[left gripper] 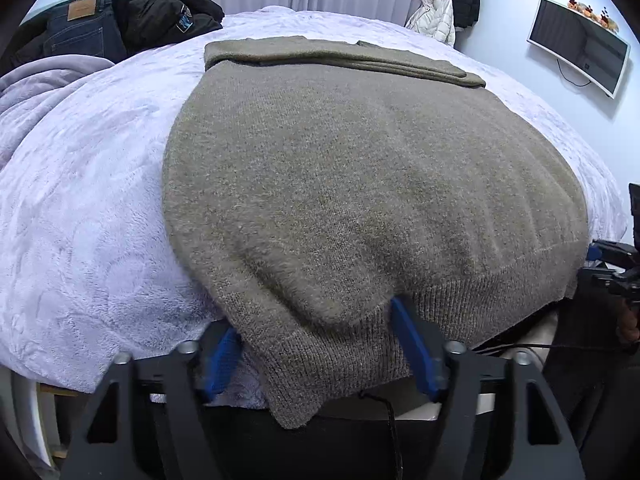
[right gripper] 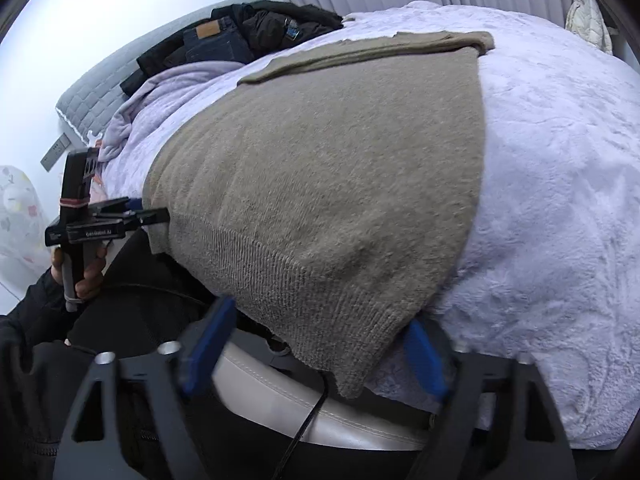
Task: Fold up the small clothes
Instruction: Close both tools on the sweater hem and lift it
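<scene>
An olive-brown knit sweater lies flat on the lilac bed cover, its sleeves folded across the far end and its ribbed hem hanging over the near bed edge. My left gripper is open, its blue fingers on either side of the hem's left corner. My right gripper is open, its blue fingers on either side of the hem's right corner. The sweater fills the right wrist view, where the left gripper shows at the hem's other corner.
A pile of dark jackets and jeans lies at the bed's far left. A monitor hangs on the right wall, coats beside it. A white padded bed frame and a black cable run below the hem.
</scene>
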Demonstrator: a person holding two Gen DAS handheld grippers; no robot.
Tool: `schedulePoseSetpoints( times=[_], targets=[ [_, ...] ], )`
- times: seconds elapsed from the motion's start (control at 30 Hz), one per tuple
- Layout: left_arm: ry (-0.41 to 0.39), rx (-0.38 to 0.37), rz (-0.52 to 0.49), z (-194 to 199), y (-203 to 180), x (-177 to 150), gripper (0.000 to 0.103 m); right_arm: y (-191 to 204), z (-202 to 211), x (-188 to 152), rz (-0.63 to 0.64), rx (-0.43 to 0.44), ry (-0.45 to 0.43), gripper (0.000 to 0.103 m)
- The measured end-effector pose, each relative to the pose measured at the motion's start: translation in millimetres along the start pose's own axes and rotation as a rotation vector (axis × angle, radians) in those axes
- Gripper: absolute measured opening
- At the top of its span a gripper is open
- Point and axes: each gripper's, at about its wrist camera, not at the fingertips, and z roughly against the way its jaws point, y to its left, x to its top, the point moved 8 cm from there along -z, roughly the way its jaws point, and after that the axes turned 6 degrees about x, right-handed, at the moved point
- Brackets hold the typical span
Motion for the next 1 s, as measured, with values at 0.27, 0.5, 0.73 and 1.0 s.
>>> schedulePoseSetpoints(
  times=[0.27, 0.5, 0.73, 1.0],
  targets=[
    [-0.001, -0.027, 0.044, -1.2, 6.3, -0.1, 0.059, -0.6, -20.7, -6.1, -0.011, 0.002, 0.078, 0.046],
    [-0.006, -0.103, 0.131, 6.1, 17.2, -5.7, 0.018, -1.5, -19.5, -6.4, -0.025, 0.013, 0.065, 0.011],
    [0.01, 0.018, 0.122, 8.7, 19.6, -10.0, 0.102, -2.7, -19.3, -6.1, -0.017, 0.0, 0.075, 0.01],
    [0.094, 0.017, -0.011, -10.2, -13.7, -8.7, 0.04, -3.3, -22.4, -3.7, -0.027, -0.002, 0.082, 0.01]
  ],
)
